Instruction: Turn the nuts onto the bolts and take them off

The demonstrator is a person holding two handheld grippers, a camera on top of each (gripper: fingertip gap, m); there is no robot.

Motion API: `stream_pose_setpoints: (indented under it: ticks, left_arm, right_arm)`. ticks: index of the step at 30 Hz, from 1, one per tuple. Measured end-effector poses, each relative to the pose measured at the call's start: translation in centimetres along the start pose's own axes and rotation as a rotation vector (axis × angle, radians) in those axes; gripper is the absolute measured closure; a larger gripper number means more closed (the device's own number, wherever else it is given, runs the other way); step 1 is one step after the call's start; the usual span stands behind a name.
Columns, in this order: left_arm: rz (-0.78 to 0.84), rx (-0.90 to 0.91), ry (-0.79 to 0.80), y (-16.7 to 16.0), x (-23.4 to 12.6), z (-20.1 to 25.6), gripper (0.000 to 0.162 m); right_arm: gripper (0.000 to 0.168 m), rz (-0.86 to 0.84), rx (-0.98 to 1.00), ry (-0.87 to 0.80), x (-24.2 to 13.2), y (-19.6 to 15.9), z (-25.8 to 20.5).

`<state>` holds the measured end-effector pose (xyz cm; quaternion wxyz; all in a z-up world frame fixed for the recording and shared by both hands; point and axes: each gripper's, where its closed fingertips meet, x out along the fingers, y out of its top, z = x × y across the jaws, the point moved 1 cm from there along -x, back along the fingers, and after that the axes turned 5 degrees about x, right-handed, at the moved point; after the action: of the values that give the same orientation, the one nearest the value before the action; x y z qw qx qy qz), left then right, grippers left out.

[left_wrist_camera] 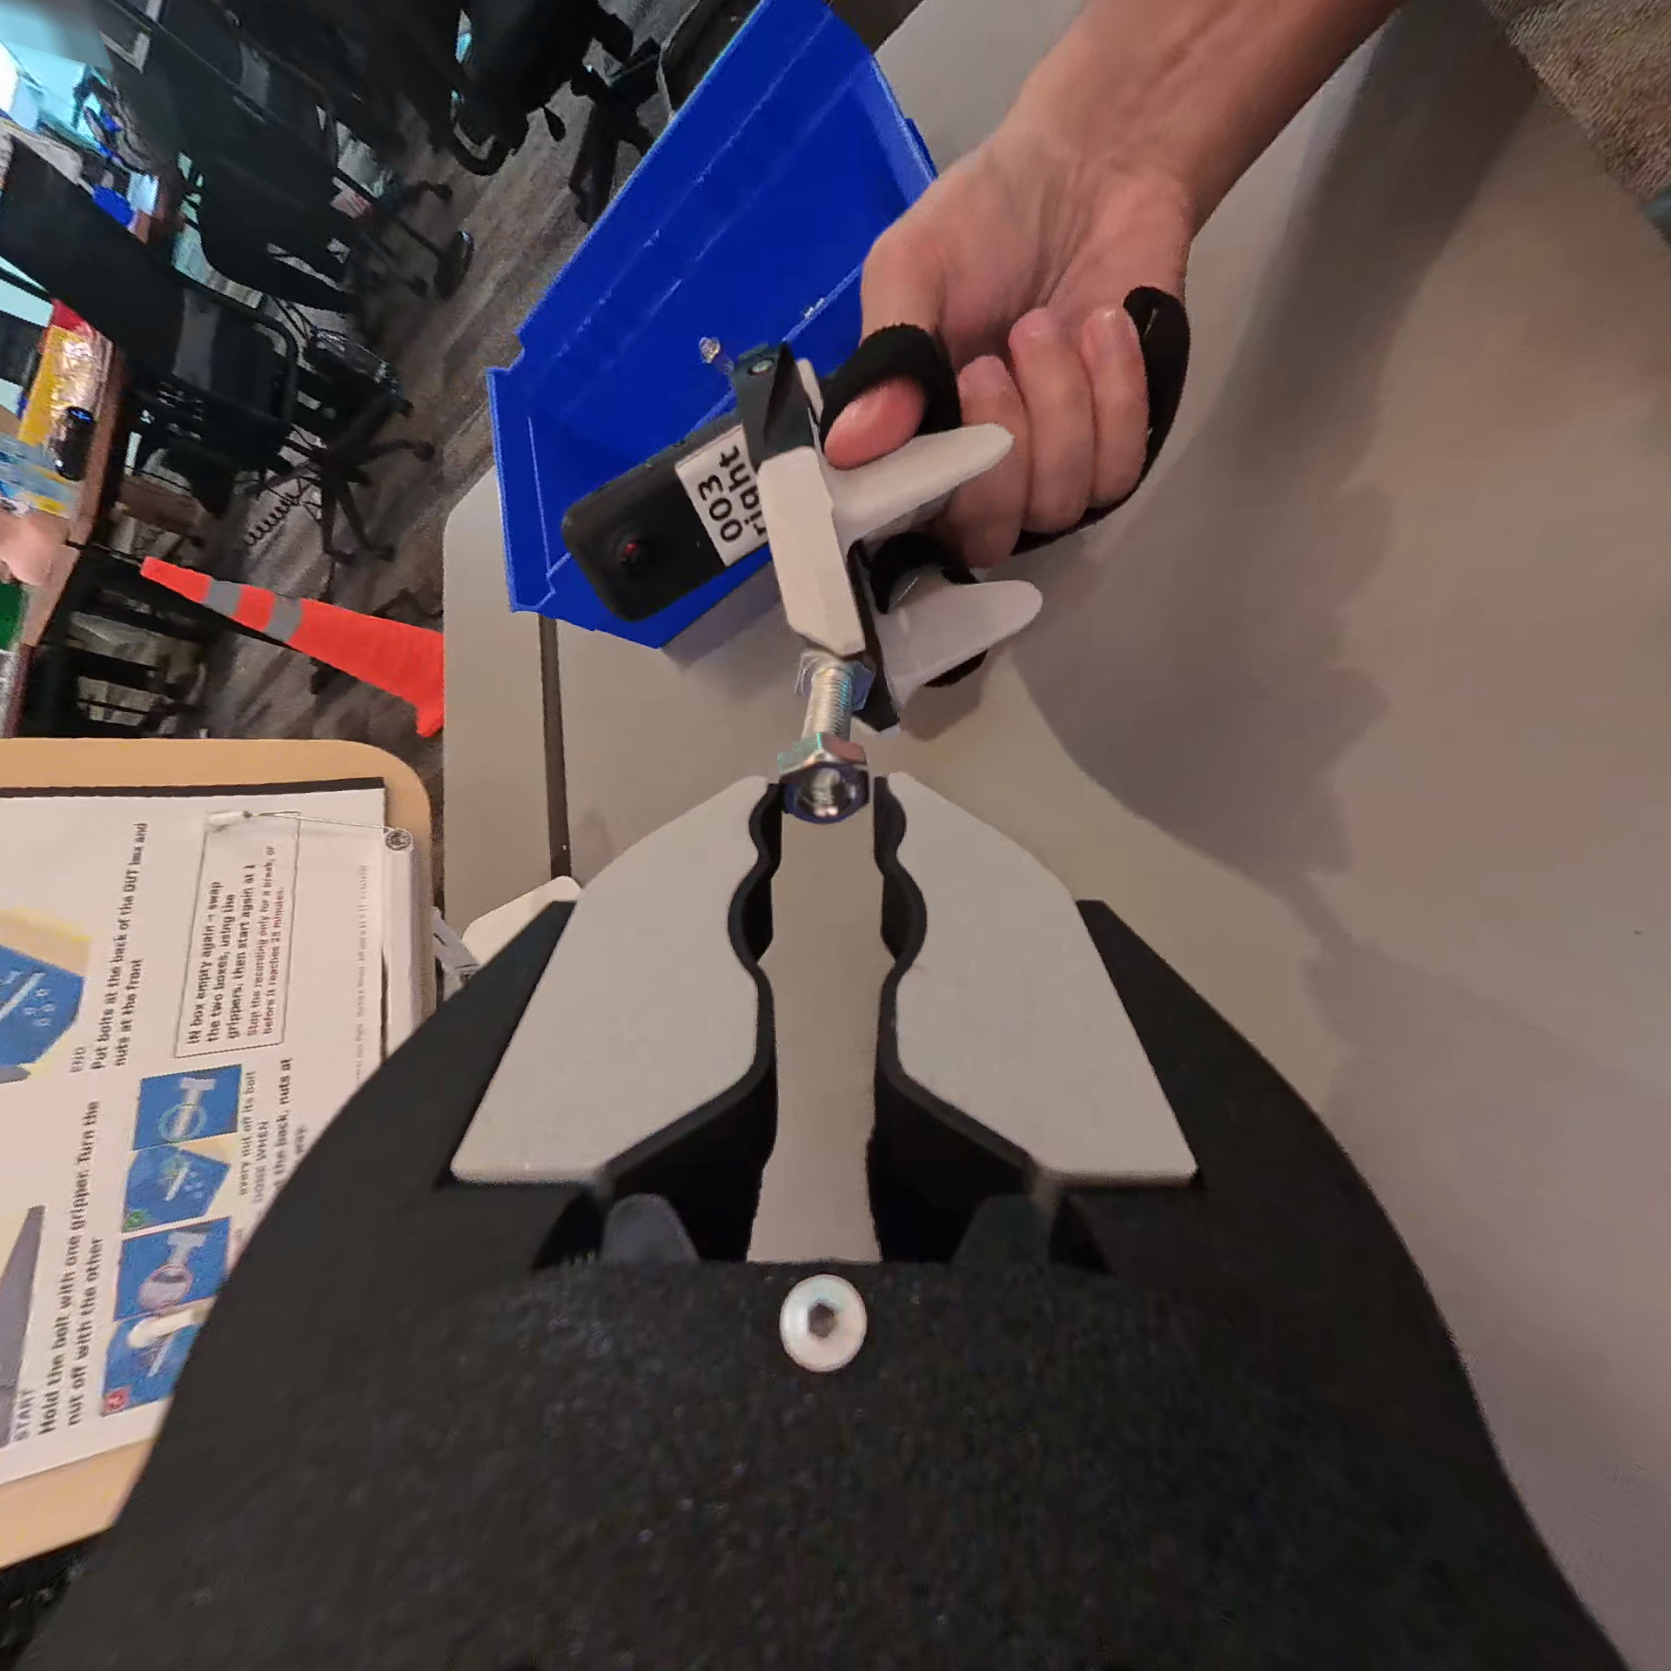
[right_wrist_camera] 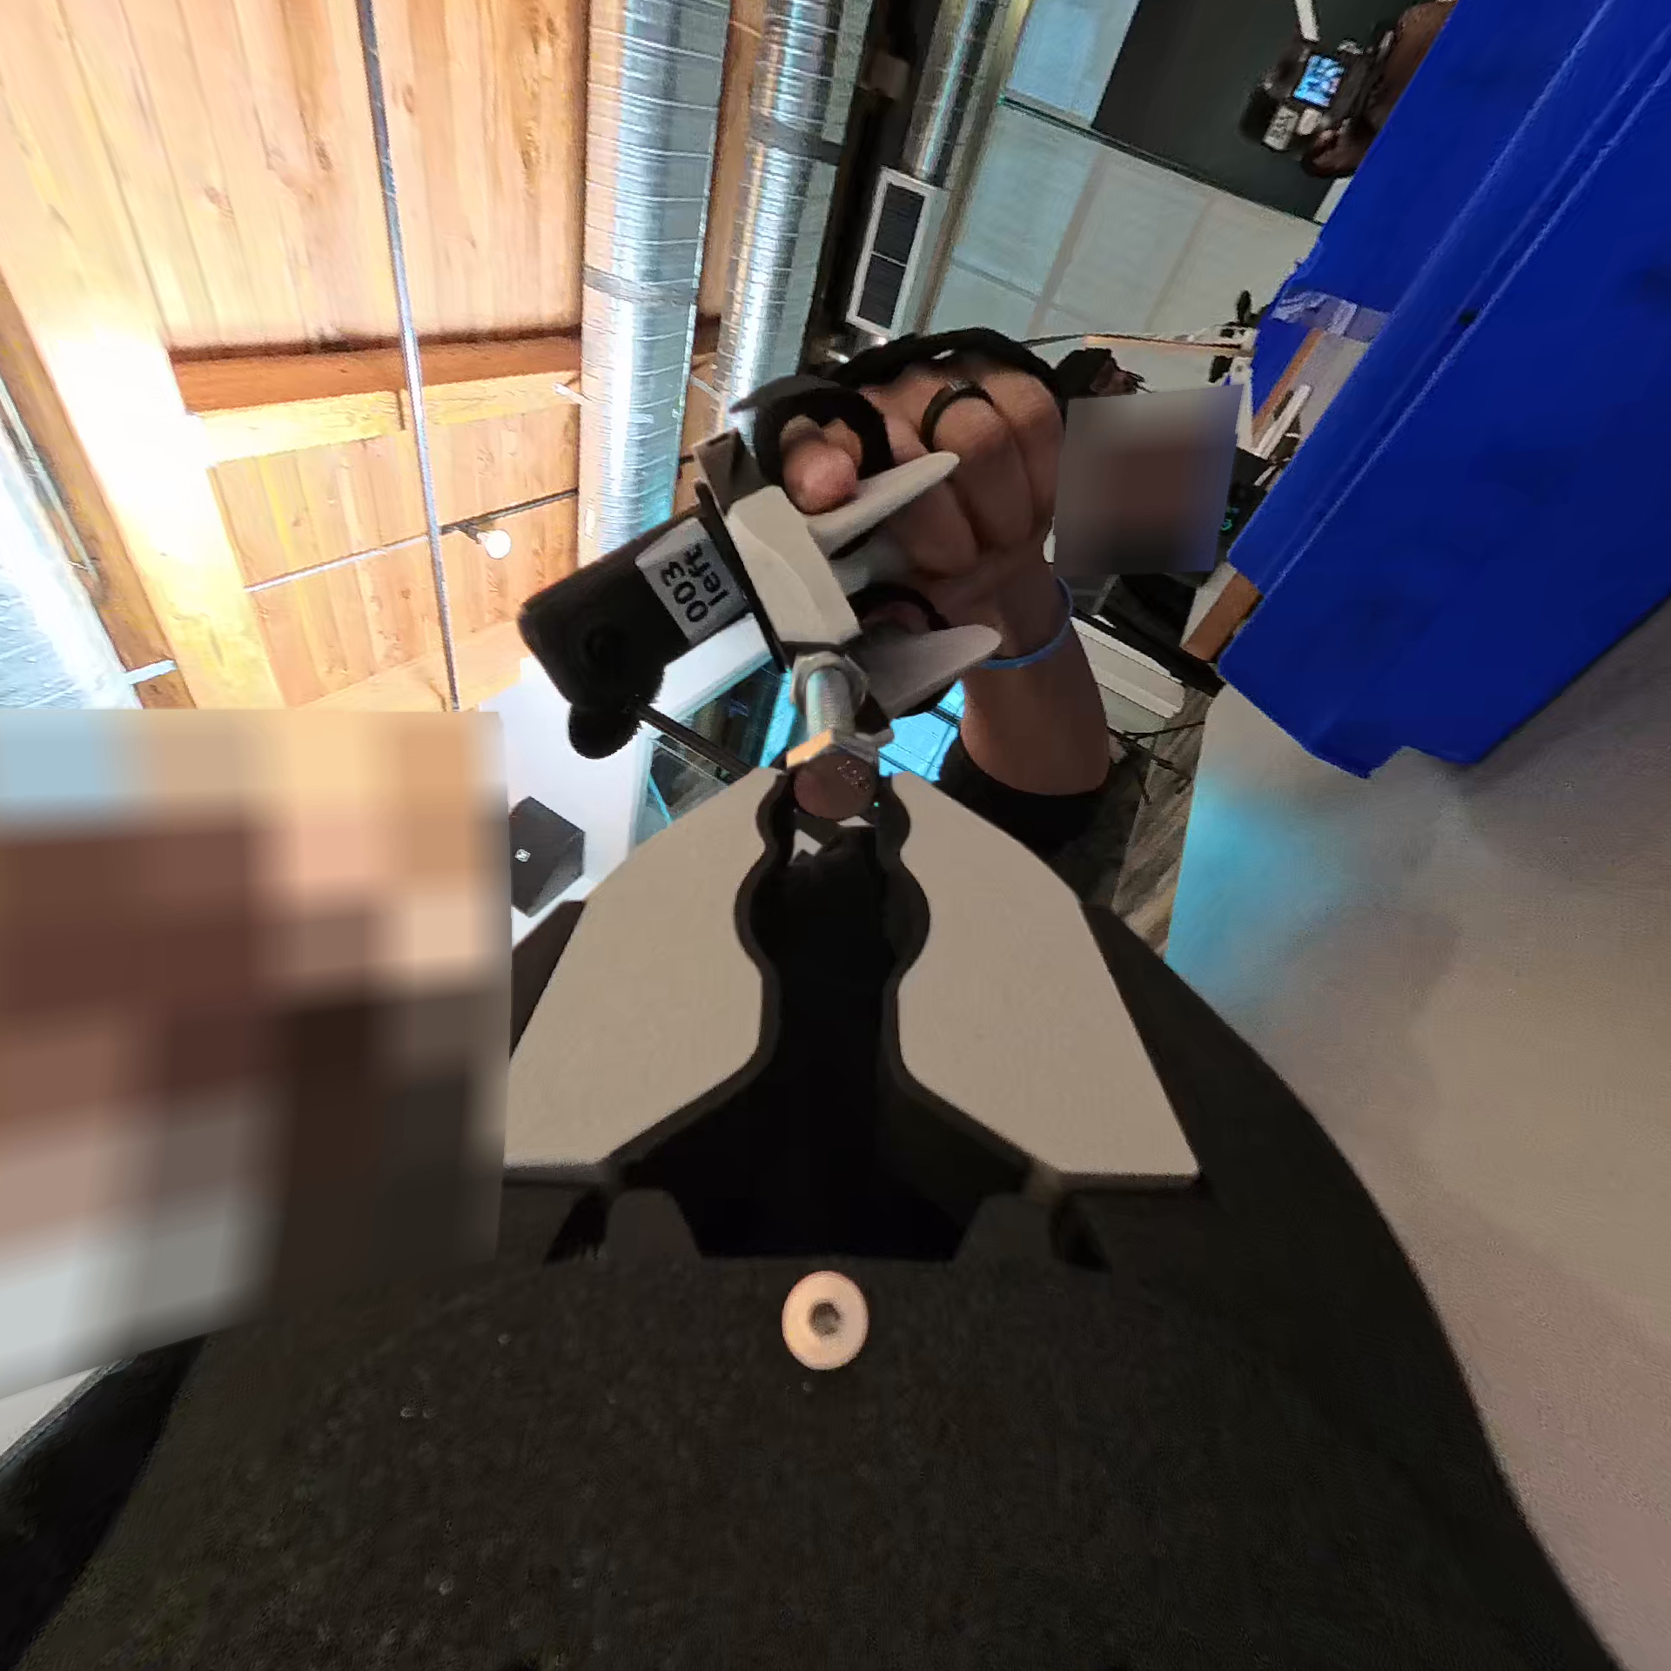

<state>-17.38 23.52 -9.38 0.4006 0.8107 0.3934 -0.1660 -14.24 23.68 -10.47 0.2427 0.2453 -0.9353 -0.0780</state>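
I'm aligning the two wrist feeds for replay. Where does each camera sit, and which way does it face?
Left wrist view: on the left gripper, looking along its fingers over the table toward the blue bin; shows the right gripper and right hand.
Right wrist view: on the right gripper, tilted up toward the wooden ceiling; shows the left gripper and left hand.
Shared: the bolt and nut between both jaws, and the blue bin.
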Motion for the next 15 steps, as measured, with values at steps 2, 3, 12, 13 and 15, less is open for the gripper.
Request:
stream_pose_setpoints:
  ticks: [2,3,12,13,15]
  left_arm:
    - [0.001,-0.015,0.010,-0.1,0.2,-0.3,0.143]
    - [0.004,-0.021,0.015,-0.2,0.3,-0.4,0.142]
    - [0.202,-0.340,0.057,-0.9,0.5,-1.3,0.142]
    - [0.200,-0.371,0.087,-1.6,0.8,-1.5,0.147]
    - [0.166,-0.433,0.150,-3.1,1.3,-1.8,0.158]
  right_arm:
    - [0.151,0.006,0.000,0.020,0.0,0.2,-0.2]
    - [0.151,0.012,-0.005,0.024,0.0,0.3,-0.3]
    - [0.151,0.074,-0.095,-0.074,-2.0,1.8,1.0]
    - [0.151,0.081,-0.126,-0.112,-2.3,2.1,1.4]
    - [0.151,0.082,-0.200,-0.208,-3.2,2.8,2.3]
